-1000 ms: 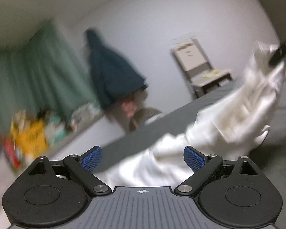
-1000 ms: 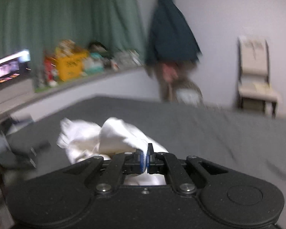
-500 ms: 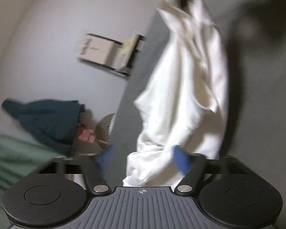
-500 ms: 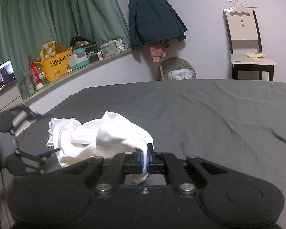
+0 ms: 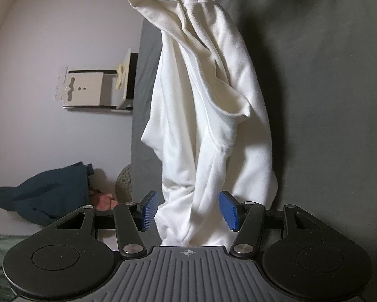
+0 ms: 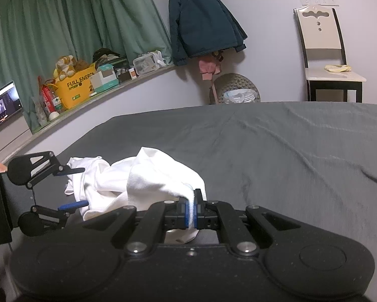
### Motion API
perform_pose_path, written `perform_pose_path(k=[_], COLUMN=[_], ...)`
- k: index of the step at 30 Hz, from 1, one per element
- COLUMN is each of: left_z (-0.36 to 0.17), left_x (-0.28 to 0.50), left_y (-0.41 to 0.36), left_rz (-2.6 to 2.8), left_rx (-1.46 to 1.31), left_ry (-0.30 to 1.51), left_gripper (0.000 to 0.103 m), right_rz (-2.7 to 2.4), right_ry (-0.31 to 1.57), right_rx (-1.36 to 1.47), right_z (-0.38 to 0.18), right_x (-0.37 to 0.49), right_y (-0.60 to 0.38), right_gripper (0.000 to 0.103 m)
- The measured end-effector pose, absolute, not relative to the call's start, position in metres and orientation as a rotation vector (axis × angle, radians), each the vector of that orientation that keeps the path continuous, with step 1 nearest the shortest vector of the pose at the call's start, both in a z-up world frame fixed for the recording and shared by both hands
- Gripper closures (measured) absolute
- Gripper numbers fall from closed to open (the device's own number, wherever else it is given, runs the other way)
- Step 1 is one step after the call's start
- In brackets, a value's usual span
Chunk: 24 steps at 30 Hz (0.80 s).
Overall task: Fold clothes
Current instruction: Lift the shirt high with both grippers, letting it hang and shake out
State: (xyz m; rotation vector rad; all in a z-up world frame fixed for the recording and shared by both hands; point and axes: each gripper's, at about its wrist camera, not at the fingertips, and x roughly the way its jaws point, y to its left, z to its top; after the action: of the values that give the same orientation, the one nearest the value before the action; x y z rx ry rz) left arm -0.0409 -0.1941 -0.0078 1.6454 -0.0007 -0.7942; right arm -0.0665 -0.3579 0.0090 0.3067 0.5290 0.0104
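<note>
one white garment on one grey bed: my right gripper pinches its edge, my left gripper closing around it, pads not yet pressing.

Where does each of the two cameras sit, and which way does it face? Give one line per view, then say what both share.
Left wrist: sits on the left gripper, rolled sideways, facing along the white garment; its closing jaws flank the cloth.
Right wrist: sits on the right gripper, facing across the grey bed toward the chair; jaws shut on the garment's edge, left gripper at left.
Shared: garment, bed, chair, dark jacket.
</note>
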Motion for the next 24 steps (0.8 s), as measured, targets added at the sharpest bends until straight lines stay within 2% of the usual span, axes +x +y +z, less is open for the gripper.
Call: perform_pose_path(k=[2,4,6,7,10,15,24], left_z=[-0.008,-0.01,-0.012,-0.012,-0.01,-0.004,0.036], left_x=[-0.041,-0.041,-0.042,-0.042,-0.043,-0.043,-0.06], left_y=[-0.198,-0.2,-0.202,-0.202,-0.2,-0.19,-0.173], left_rz=[-0.811,-0.83,-0.844,-0.843,-0.825,-0.761,-0.472], left_rx=[1.658,1.665,1.666,1.657,1.611,1.491,1.082], left_ry=[0.018,0.044,0.061,0.066,0.074,0.083,0.075], left_gripper=[0.065,0.078,0.083,0.091,0.1,0.101,0.101], right_rz=[0.011,0.013,0.014,0.014,0.014,0.013,0.04], right_ry=[0.531,0.531,0.533,0.534,0.538,0.542,0.62], right_rx=[0.31,0.31,0.308,0.309,0.313,0.317,0.294], right_z=[0.009,0.009,0.009,0.009,0.008,0.008,-0.01], right_x=[-0.066,-0.066,-0.066,-0.065,-0.064,-0.063,-0.054], right_y=[-0.358,-0.358,-0.358,-0.358,-0.358,-0.358,-0.349], right_gripper=[0.099,0.099,0.099,0.099,0.099,0.099,0.096])
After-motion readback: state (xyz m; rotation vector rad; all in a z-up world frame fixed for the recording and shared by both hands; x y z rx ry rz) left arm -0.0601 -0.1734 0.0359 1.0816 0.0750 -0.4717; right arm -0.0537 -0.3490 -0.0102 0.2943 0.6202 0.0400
